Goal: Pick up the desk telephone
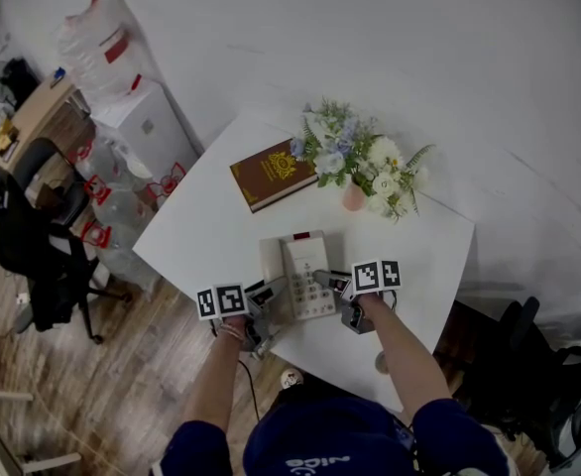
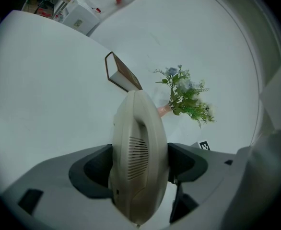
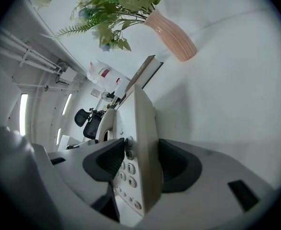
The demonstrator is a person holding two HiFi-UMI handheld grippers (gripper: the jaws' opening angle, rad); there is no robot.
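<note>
A beige desk telephone [image 1: 305,271] lies on the white table [image 1: 201,236], near its front edge. My left gripper [image 1: 271,292] is at the phone's left side. In the left gripper view the handset [image 2: 138,143] stands between the jaws of the left gripper [image 2: 139,169] and fills almost the whole gap; the jaws stand wide and I see no squeeze. My right gripper [image 1: 336,284] is at the phone's right side. In the right gripper view the keypad edge of the phone [image 3: 141,143] sits between the pads of the right gripper [image 3: 141,163], which rest against it.
A brown book [image 1: 273,174] and a pink vase of flowers [image 1: 355,167] stand behind the phone. The table's front edge runs just under both hands. Left of the table are water bottles [image 1: 122,206], a white cabinet [image 1: 152,122] and a black office chair [image 1: 43,256].
</note>
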